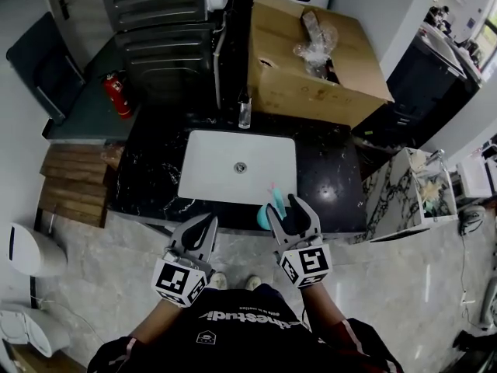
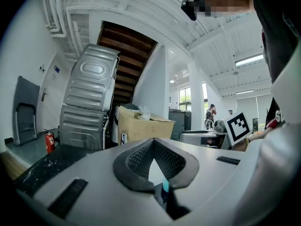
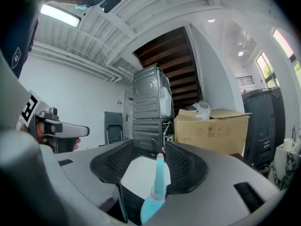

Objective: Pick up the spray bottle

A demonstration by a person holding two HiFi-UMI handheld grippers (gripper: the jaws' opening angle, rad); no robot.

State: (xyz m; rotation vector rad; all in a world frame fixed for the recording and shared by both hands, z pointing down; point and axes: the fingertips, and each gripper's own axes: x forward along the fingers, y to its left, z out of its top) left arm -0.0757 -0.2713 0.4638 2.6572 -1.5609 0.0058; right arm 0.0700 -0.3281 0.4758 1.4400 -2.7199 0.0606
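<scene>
The spray bottle (image 1: 265,217) is teal with a pink ring under its slim nozzle. It stands at the front edge of the black counter (image 1: 151,165), in front of the white sink (image 1: 203,179). My right gripper (image 1: 284,204) is open around it. In the right gripper view the bottle (image 3: 157,182) rises upright between the jaws of the right gripper (image 3: 149,147), close beside the right-hand pad, and no pad presses on it. My left gripper (image 1: 208,222) hangs to the left before the counter edge, shut and empty. In its own view the left gripper (image 2: 153,141) has its tips together.
A big cardboard box (image 1: 311,68) sits on the counter's far right, and a small clear bottle (image 1: 245,113) stands behind the sink. Stacked grey machines (image 1: 163,29) and a red fire extinguisher (image 1: 116,95) are at the back left. A marble stand (image 1: 388,196) is to the right.
</scene>
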